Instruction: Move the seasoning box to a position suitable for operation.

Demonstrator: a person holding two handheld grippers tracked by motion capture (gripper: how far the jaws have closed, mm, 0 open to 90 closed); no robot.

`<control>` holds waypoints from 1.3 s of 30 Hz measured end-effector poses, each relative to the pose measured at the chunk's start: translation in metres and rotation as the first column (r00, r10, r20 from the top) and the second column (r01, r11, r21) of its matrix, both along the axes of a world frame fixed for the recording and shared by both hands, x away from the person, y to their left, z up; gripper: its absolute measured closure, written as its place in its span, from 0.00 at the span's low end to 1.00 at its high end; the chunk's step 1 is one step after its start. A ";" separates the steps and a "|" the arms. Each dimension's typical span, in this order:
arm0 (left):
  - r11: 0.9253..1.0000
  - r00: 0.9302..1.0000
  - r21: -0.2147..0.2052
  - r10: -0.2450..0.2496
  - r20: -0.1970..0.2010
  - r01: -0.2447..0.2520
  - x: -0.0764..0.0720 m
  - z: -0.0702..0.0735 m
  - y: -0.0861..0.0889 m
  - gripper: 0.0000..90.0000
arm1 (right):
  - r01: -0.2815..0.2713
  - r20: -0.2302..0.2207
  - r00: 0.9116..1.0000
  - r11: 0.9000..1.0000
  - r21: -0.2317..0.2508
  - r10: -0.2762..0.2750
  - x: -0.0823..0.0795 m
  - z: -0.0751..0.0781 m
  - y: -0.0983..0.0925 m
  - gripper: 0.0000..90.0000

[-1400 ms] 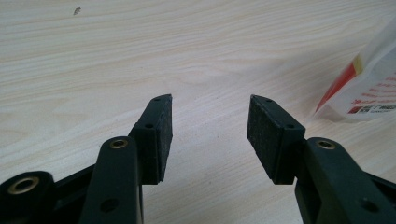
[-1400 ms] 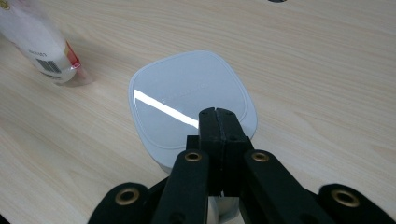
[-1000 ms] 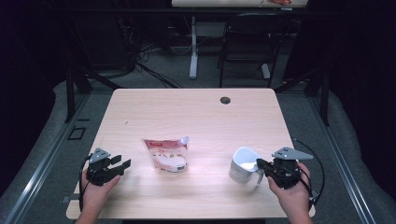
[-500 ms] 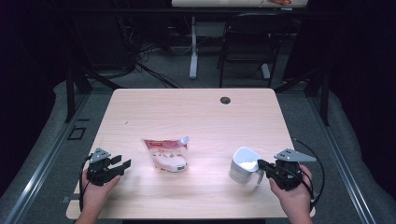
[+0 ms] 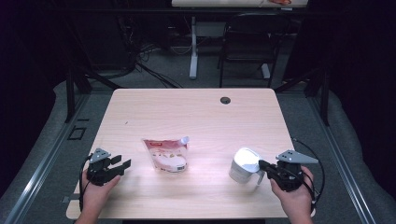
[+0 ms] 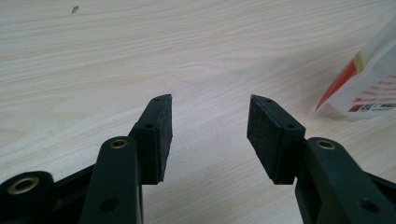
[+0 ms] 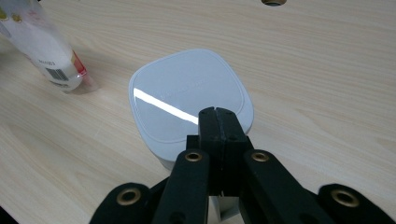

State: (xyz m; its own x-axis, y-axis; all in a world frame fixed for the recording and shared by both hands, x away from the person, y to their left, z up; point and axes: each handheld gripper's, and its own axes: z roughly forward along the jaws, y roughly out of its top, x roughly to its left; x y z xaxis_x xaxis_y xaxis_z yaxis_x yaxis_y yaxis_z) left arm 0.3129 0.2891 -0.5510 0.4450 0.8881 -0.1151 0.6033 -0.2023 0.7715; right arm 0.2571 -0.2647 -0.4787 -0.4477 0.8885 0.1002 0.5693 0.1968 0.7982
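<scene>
Clamping the white container's [image 7: 189,100] handle, the right gripper [image 7: 218,114] is risking tipping it; the left gripper [image 6: 209,128] is idling open.

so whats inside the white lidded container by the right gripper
Its contents are hidden: a glossy white rounded-square lid covers the white plastic container. The right gripper, jaws shut, sits at its near edge.

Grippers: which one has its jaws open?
The left gripper: its jaws stand apart over bare table. The right gripper has its jaws pressed together at the white container.
</scene>
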 end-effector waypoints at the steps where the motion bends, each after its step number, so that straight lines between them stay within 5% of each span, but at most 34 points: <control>1: 1.000 1.000 0.000 0.000 0.000 0.000 0.000 0.000 0.000 0.56 | -0.001 -0.001 1.000 1.000 0.000 0.001 0.000 0.000 0.000 1.00; 9: 1.000 1.000 -0.002 0.002 0.001 -0.002 0.000 0.000 0.000 0.56 | 0.007 -0.014 1.000 1.000 0.002 -0.007 0.000 -0.003 -0.001 1.00; 12: 1.000 1.000 -0.001 -0.002 0.002 0.002 0.000 0.000 0.000 0.56 | 0.041 -0.034 0.998 0.995 -0.091 -0.044 -0.001 -0.008 0.000 1.00; 18: 1.000 1.000 0.001 0.004 0.005 -0.004 0.001 -0.001 -0.001 0.56 | 0.058 -0.056 0.997 0.998 0.036 -0.056 -0.002 -0.019 -0.010 1.00; 39: 1.000 1.000 0.000 0.001 0.004 -0.001 0.001 -0.001 -0.001 0.56 | 0.061 -0.074 0.996 0.995 0.074 -0.056 0.001 -0.034 -0.011 1.00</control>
State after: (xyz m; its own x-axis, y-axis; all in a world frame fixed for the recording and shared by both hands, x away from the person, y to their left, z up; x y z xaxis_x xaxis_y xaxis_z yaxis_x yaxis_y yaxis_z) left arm 0.3136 0.2883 -0.5521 0.4446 0.8885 -0.1133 0.6003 -0.2016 0.7740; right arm 0.2581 -0.2760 -0.5124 -0.3846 0.9015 0.1987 0.6346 0.1019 0.7661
